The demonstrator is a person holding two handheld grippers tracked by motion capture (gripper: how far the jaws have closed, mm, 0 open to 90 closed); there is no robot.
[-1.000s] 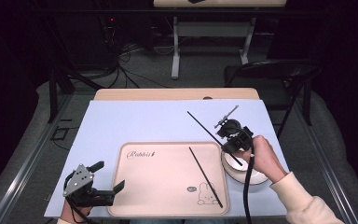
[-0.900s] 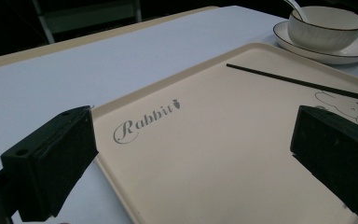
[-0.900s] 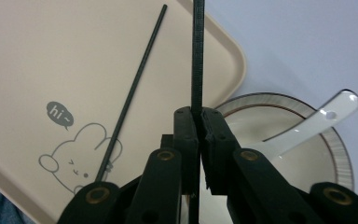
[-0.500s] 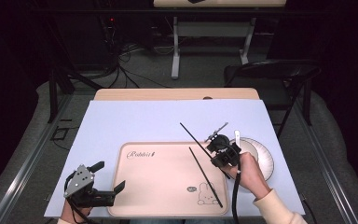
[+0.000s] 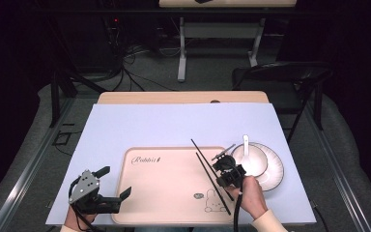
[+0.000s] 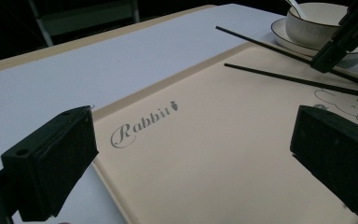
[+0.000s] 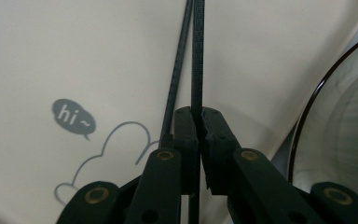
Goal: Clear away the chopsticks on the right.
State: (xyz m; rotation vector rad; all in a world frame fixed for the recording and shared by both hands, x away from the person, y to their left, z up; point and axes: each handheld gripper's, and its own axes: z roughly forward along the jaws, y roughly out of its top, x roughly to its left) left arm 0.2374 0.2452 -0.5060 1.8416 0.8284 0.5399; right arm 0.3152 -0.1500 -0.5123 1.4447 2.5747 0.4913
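A thin black chopstick (image 5: 200, 152) is pinched in my right gripper (image 5: 221, 169), which hovers over the right part of the beige tray (image 5: 164, 193). In the right gripper view the jaws are shut on that chopstick (image 7: 196, 46), which points away from the camera. A second chopstick (image 7: 178, 70) lies flat on the tray just beside it, near the rabbit drawing (image 7: 102, 154). My left gripper (image 5: 107, 189) rests at the tray's near left corner, open and holding nothing; its pads (image 6: 51, 163) stand wide apart over the tray (image 6: 205, 149).
A white bowl (image 5: 251, 159) with a white spoon (image 5: 246, 145) sits on a dark-rimmed plate (image 5: 273, 169), right of the tray. It all rests on a pale blue mat (image 5: 174, 123). A black chair (image 5: 280, 77) stands beyond the table's far right corner.
My right gripper has carried the chopstick leftward from above the bowl to over the tray, uncovering the bowl and spoon. The left gripper and the lying chopstick have stayed put.
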